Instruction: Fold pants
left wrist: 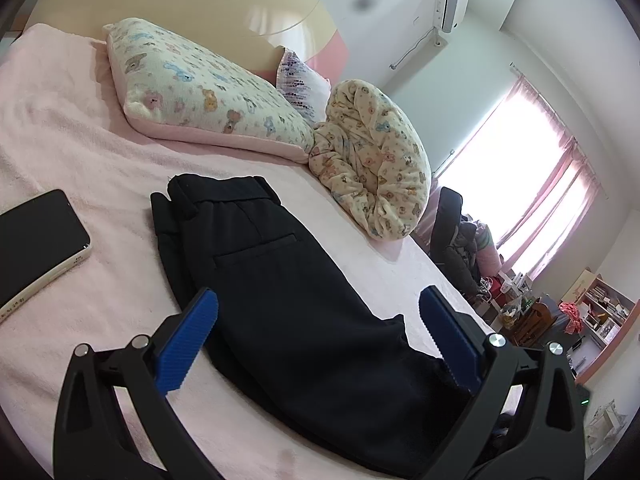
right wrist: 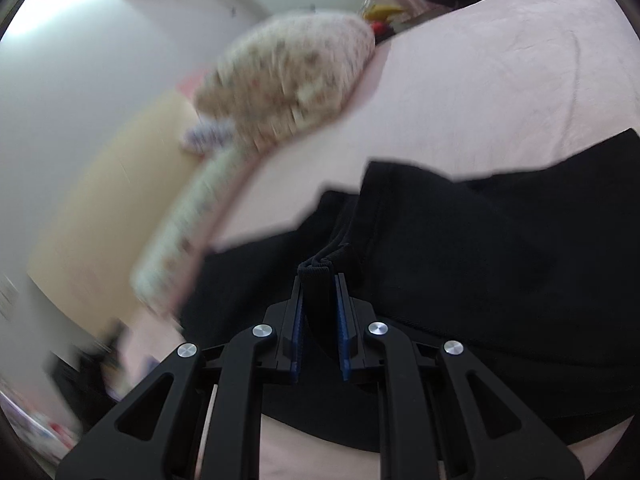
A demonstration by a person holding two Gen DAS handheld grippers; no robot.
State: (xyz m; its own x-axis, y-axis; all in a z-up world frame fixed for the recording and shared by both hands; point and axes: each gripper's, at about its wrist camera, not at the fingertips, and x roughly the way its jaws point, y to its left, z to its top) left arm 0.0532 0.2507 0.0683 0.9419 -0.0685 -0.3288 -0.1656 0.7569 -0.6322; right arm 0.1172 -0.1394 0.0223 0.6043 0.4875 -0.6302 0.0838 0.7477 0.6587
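The right claw [right wrist: 319, 280] is pinching a bunched hem of the black pants [left wrist: 276, 264]; the left claw [left wrist: 320, 308] is gaping wide lower centre. Carrying the hem toward the waistband, keeping edges aligned, seems best.

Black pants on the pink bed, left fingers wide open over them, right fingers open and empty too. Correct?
Not quite. The right gripper isn't open and empty: the right wrist view shows it shut on a fold of the black pants. The left gripper is open over them.
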